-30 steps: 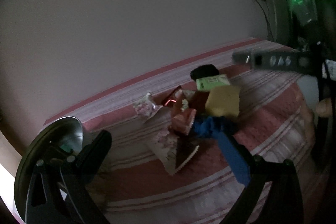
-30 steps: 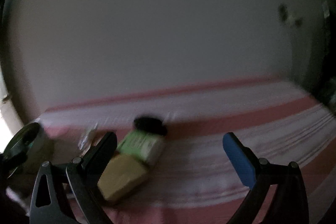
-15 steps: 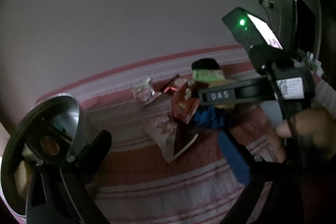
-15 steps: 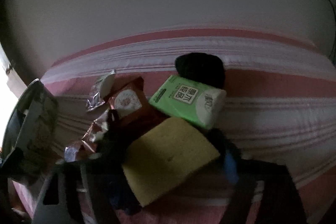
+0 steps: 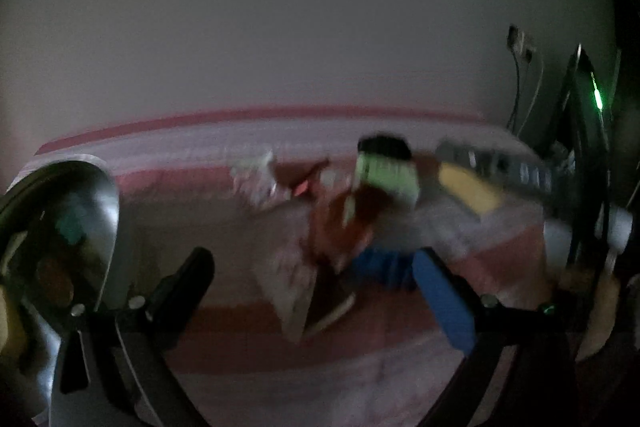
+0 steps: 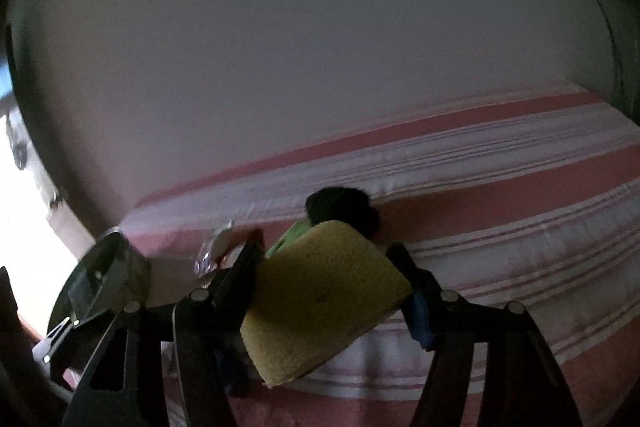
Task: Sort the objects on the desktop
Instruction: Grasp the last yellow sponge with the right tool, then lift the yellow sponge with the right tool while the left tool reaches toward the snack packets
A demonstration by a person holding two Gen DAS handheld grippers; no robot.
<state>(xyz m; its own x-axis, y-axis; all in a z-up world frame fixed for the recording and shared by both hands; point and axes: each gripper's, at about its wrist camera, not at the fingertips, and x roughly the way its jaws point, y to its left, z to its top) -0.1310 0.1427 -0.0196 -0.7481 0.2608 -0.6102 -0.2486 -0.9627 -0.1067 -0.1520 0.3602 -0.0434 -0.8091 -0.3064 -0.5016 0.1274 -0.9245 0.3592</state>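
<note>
Yellow sponge (image 6: 320, 303) pinched between closing right gripper (image 6: 332, 283) fingers, lifted above striped cloth (image 6: 520, 211), green pack (image 6: 290, 239) at eleven o'clock. Soft foam, corner grip: could squeeze out, drop. Left gripper (image 5: 316, 291) spread, empty.

The left gripper (image 5: 308, 279), at the bottom of the left wrist frame, has two black fingers on dark skeletal arms with triangular cut-outs and small silver screws; its right finger carries a blue pad (image 5: 442, 301), its left finger is plain black. The right gripper (image 6: 328, 287), at the bottom of the right wrist frame, has the same black frame, round silver bolts at the finger joints and a blue pad (image 6: 420, 323) on its right finger.
</note>
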